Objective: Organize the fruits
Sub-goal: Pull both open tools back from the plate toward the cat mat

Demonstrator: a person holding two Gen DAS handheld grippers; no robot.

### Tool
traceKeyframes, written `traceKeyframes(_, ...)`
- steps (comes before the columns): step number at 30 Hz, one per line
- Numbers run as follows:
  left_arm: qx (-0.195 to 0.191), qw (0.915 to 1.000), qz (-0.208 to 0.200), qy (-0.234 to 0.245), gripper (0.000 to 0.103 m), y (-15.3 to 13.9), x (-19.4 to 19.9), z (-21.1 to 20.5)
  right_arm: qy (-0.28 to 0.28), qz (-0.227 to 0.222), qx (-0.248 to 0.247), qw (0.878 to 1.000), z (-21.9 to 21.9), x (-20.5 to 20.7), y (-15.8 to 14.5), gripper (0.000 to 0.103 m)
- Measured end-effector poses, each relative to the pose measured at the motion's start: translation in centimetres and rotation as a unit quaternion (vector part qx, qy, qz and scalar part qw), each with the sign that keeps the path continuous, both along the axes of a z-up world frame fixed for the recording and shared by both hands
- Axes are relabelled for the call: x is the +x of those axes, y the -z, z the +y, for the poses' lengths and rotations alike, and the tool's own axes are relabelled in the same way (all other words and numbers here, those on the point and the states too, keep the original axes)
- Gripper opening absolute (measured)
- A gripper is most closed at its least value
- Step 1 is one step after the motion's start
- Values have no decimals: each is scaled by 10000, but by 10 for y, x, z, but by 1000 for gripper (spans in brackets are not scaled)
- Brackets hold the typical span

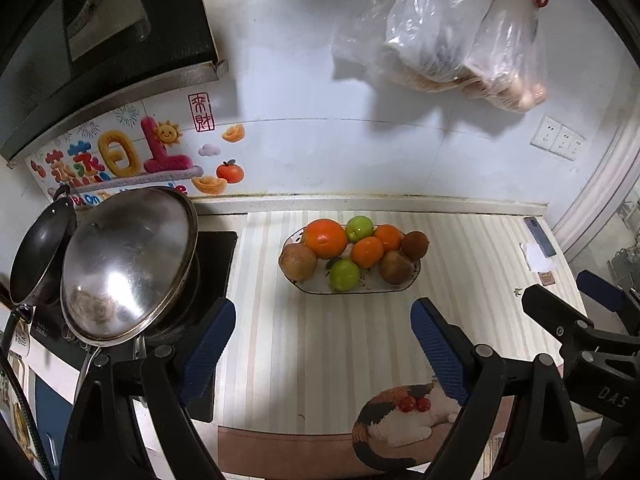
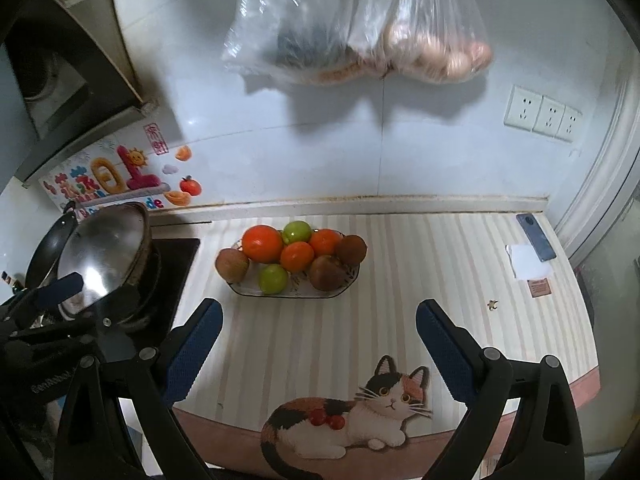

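A white patterned plate (image 1: 384, 287) (image 2: 348, 280) stands on the striped mat near the back wall. It holds three oranges (image 1: 326, 238) (image 2: 262, 244), two green fruits (image 1: 344, 275) (image 2: 273, 279) and three brown kiwis (image 1: 298, 262) (image 2: 232, 265). My left gripper (image 1: 322, 316) is open and empty, in front of the plate. My right gripper (image 2: 318, 318) is open and empty, also in front of the plate; it shows at the right edge of the left wrist view (image 1: 576, 292).
A steel lid (image 1: 128, 264) (image 2: 102, 252) and a dark wok (image 1: 40, 252) sit on the stove at left. A phone (image 2: 536, 242) and paper (image 2: 528, 262) lie at the far right. Plastic bags (image 2: 360, 28) hang above. The mat's front has a cat picture (image 2: 352, 412).
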State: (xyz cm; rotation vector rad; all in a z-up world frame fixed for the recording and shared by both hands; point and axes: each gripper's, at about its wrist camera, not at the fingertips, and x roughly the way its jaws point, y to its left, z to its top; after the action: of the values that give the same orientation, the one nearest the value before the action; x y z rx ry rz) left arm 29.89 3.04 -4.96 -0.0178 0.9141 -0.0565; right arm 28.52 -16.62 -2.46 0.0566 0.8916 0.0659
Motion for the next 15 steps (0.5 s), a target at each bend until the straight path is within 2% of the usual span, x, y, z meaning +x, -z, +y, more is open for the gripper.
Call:
traceKeyframes(5, -54, 10000, -18, 17, 90, -3, -8, 1, -45, -128, -21, 9999, 5, -12, -13, 99)
traceKeyframes(11, -221, 9997, 50, 13, 90, 2, -8, 1, 23, -26, 174, 9998, -3, -9, -5, 99)
traceKeyframes(13, -256, 9996, 126, 21, 103, 8, -3, -1, 89, 58, 211, 9997, -10, -5, 3, 99)
traceKeyframes(15, -182, 9997, 180, -28, 103, 17, 3, -5, 181, 234, 332, 9990, -20, 1, 17, 99)
